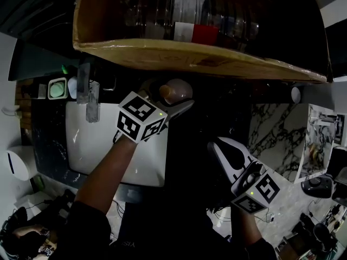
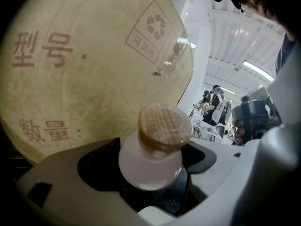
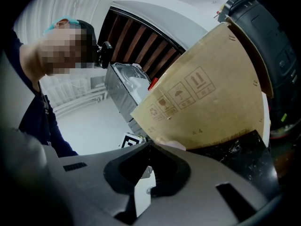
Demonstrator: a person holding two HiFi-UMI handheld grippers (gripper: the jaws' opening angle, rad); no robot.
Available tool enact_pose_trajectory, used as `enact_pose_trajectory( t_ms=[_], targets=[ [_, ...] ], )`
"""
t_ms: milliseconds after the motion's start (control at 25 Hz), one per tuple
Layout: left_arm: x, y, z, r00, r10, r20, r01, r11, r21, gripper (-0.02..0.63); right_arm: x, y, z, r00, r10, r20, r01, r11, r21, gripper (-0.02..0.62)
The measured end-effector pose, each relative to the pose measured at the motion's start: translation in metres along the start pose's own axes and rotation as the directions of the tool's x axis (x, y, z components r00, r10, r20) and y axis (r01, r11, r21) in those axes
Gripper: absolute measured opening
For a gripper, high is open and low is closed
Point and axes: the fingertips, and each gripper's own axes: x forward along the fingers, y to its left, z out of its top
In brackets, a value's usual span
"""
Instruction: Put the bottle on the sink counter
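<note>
A clear bottle with a tan ribbed cap [image 2: 164,128] is clamped in my left gripper [image 2: 155,173], the jaws shut round its neck and shoulder. In the head view the bottle [image 1: 174,91] is held above the black counter just right of the white sink [image 1: 103,145], under the front edge of a cardboard box [image 1: 190,58]. My right gripper [image 1: 212,145] hovers lower right of it over the dark counter, jaws shut together with nothing between them. In the right gripper view that gripper [image 3: 149,147] points toward the box [image 3: 207,102].
The box overhead holds several more clear bottles [image 1: 190,10]. A chrome faucet [image 1: 87,93] and a green soap dish [image 1: 57,88] stand behind the sink. A white dispenser [image 1: 19,161] hangs at the left. A marbled wall [image 1: 274,129] lies to the right.
</note>
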Motion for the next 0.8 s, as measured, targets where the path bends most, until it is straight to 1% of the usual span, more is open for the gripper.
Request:
enact_pose_trajectory(
  t_ms=[120, 280, 440, 520, 640, 800],
  targets=[
    [0.004, 0.002, -0.002, 1.000, 0.014, -0.022, -0.014, 1.000, 0.012, 0.387, 0.000, -0.002, 0.001, 1.000, -0.003, 0.006, 0.003, 1.000, 0.005, 0.026],
    [0.011, 0.005, -0.007, 0.998, 0.041, -0.056, -0.040, 0.999, 0.022, 0.387, 0.005, 0.000, 0.009, 0.999, 0.002, 0.037, -0.004, 0.999, 0.046, 0.026],
    [0.015, 0.008, -0.011, 0.994, 0.065, -0.083, -0.063, 0.998, 0.032, 0.387, 0.003, -0.005, 0.006, 1.000, -0.005, 0.024, 0.004, 0.999, 0.036, 0.026],
    [0.016, 0.009, -0.012, 0.993, 0.073, -0.091, -0.070, 0.997, 0.034, 0.387, 0.003, -0.005, 0.007, 1.000, -0.005, 0.028, 0.004, 0.999, 0.041, 0.026],
    [0.018, 0.009, -0.014, 0.991, 0.087, -0.103, -0.083, 0.996, 0.046, 0.387, -0.002, -0.009, 0.000, 1.000, -0.011, 0.006, 0.011, 1.000, 0.017, 0.026],
    [0.022, 0.008, -0.014, 0.989, 0.096, -0.113, -0.090, 0.994, 0.058, 0.387, -0.003, -0.012, -0.001, 1.000, -0.015, 0.005, 0.015, 1.000, 0.014, 0.026]
  ],
)
